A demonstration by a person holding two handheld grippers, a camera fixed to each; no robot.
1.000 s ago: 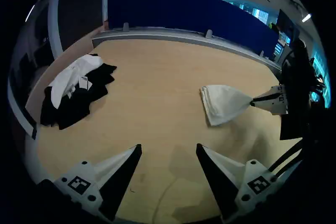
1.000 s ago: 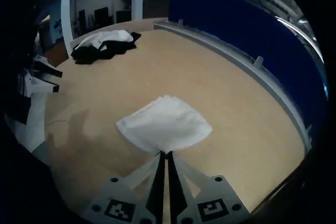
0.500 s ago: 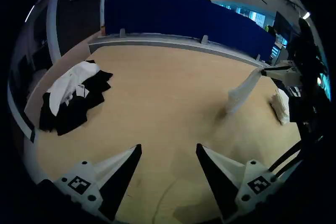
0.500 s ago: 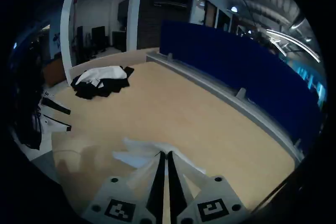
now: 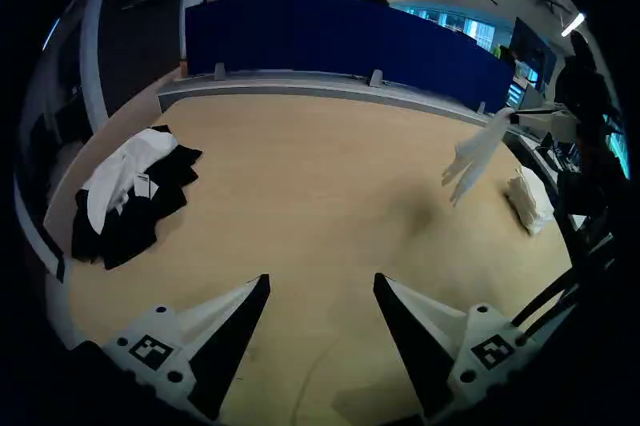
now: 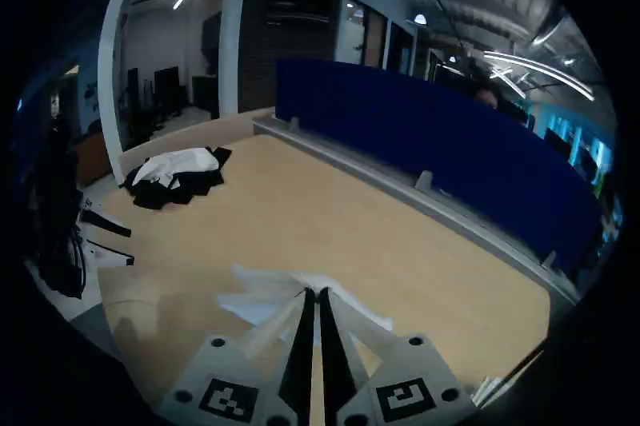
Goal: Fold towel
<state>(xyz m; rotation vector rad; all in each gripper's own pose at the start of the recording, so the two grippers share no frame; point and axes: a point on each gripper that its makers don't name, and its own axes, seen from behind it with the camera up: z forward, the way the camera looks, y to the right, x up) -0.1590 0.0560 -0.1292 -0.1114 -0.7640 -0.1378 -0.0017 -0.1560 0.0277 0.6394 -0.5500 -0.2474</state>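
Your right tool (image 6: 314, 302) pinches the white folded cloth towel (image 5: 478, 156) above the wooden table's (image 5: 320, 170) right edge; dangling, it may unfold. Your left tool (image 5: 320, 292) is spread.

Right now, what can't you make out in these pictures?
Towel: right gripper view, mostly hidden behind the right hand-held gripper that pinches it.
Clothes pile: left gripper view, too small to count pieces.
White stack: left gripper view, squeezed at the edge; folds unclear.

towel (image 5: 478, 156): limp white cloth | table (image 5: 320, 170): smooth matt light wood
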